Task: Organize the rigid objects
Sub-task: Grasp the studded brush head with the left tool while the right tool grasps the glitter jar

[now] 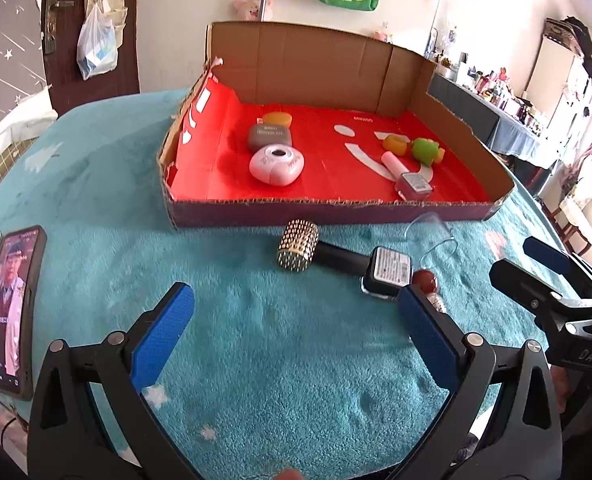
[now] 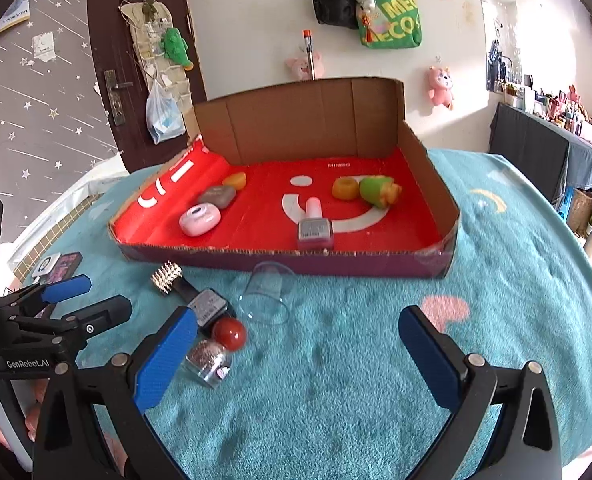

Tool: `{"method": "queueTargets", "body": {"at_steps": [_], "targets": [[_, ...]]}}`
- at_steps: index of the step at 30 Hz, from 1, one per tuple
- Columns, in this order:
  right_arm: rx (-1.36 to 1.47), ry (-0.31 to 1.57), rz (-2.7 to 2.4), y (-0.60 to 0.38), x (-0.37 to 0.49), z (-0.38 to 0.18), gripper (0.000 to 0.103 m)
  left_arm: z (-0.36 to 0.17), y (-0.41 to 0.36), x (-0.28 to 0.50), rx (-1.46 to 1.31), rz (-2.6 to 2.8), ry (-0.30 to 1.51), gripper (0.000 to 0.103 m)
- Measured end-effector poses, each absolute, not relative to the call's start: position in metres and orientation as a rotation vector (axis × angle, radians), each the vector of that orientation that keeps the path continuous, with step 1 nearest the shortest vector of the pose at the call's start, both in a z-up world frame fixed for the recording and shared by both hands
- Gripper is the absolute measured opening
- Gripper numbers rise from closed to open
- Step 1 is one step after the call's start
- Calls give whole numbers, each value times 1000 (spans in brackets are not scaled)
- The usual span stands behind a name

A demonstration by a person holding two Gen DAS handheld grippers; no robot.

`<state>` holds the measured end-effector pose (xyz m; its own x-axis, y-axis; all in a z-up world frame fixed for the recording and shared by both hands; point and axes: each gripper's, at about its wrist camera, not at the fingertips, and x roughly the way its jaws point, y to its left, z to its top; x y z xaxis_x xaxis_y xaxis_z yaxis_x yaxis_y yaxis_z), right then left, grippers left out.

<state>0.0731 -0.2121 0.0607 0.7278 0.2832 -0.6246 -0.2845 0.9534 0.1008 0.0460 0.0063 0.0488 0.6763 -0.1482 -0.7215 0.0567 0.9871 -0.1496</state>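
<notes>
Lying tipped on the teal worktop just before the cardboard tray (image 2: 436, 264), the clear glass cup (image 2: 266, 294), judged light, slippery and fragile, suits a gentle grip across its wall; left gripper (image 1: 296, 332) and right gripper (image 2: 298, 354) jaws both spread, empty.

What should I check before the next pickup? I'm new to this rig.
1. Left gripper jaws open, holding nothing: ok.
2. Right gripper jaws open, holding nothing: ok.
3. Free room in the box: ok.
4. Clear glass upright: not ok, it lies on its side.
5. Red ball clear of neighbours: not ok, it sits against the glitter bottle.
6. Bottle caps tight: cannot tell.
</notes>
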Motion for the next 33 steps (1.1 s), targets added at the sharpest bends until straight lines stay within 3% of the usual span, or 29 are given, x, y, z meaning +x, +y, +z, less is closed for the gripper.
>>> {"method": "queueTargets", "body": {"at_steps": [19, 25, 29, 33], "targets": [[-16, 781, 350, -194, 68, 26, 103, 29, 23, 72, -108, -45, 869, 102], [-24, 762, 364, -180, 63, 18, 96, 24, 27, 80, -97, -40, 869, 101], [-34, 743, 366, -170, 59, 10, 88, 20, 27, 87, -95, -59, 875, 87], [-59, 707, 345, -163, 55, 4, 82, 17, 23, 92, -71, -63, 877, 79]]}}
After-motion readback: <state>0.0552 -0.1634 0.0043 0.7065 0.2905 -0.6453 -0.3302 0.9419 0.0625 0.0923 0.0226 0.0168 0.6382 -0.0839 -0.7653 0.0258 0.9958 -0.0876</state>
